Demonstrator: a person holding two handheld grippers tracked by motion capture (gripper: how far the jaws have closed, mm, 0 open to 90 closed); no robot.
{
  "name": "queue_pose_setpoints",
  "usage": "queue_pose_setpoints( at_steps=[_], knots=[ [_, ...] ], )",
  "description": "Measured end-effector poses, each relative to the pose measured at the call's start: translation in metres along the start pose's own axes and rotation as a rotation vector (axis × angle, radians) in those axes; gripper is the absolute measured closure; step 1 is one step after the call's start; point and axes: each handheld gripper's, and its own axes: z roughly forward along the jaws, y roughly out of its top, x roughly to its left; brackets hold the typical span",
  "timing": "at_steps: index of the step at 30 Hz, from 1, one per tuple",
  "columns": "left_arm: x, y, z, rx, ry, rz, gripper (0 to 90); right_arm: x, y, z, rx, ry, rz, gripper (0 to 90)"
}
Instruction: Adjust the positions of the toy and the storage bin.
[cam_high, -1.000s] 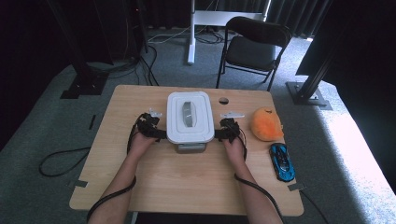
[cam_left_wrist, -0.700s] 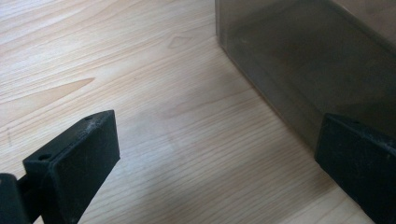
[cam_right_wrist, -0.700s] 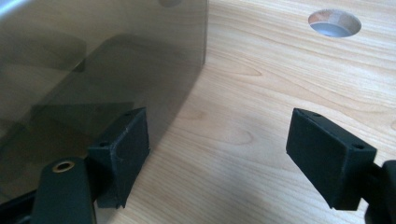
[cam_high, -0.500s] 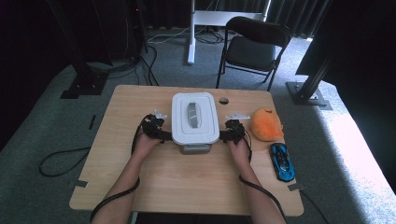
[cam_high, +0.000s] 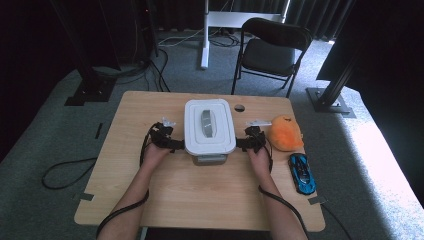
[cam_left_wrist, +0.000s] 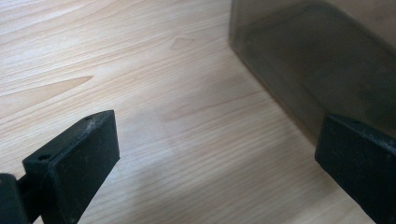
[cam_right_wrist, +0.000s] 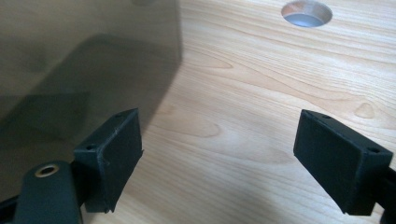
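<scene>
White-lidded box (cam_high: 210, 125), orange plush (cam_high: 284, 133), blue toy car (cam_high: 302, 172), light wood-grain table (cam_high: 200, 200), black fingers (cam_right_wrist: 112, 154)

wooden table (cam_high: 165, 200) carries a lidded box (cam_high: 209, 126), orange plush (cam_high: 284, 133), blue car (cam_high: 302, 172).

- The white storage box (cam_high: 210, 131) stands upright on the table (cam_high: 200, 200), about midway between the left and right edges and nearer the far edge than the near edge.
- It is rectangular with rounded corners, its long sides running from the near edge toward the far edge.
- A white lid (cam_high: 209, 124) sits closed on top, overhanging the body slightly all round, with 1 grey recessed handle (cam_high: 206, 122) along its middle.
- A grey latch (cam_high: 210, 159) shows at the end facing the near edge.
- Seen close from either side, the box wall (cam_left_wrist: 317, 60) is smoky, translucent grey and meets the wood flat (cam_right_wrist: 88, 56).
</scene>
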Motion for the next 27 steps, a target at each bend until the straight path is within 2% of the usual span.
queue_pose_setpoints(
  at_steps=[9, 12, 18, 23, 27],
  knots=[
    [0.009, 0.005, 0.008, 0.016, 0.007, 0.003, 0.4, -0.006, 0.003, 0.019, 0.040, -0.002, 0.006, 14.3],
    [0.012, 0.008, 0.010, 0.018, 0.009, 0.001, 0.4, -0.009, 0.008, 0.022, 0.041, 0.000, 0.019, 14.3],
    [0.016, 0.017, 0.010, 0.010, 0.015, 0.004, 0.4, -0.010, 0.021, 0.026, 0.041, -0.015, -0.006, 14.2],
    [0.018, 0.022, 0.011, 0.008, 0.024, 0.019, 0.4, -0.013, 0.024, 0.031, 0.051, -0.012, 0.010, 14.1],
    [0.018, 0.025, 0.011, -0.005, 0.020, 0.004, 0.4, -0.012, 0.023, 0.034, 0.064, -0.011, 0.011, 14.0]
  ],
)
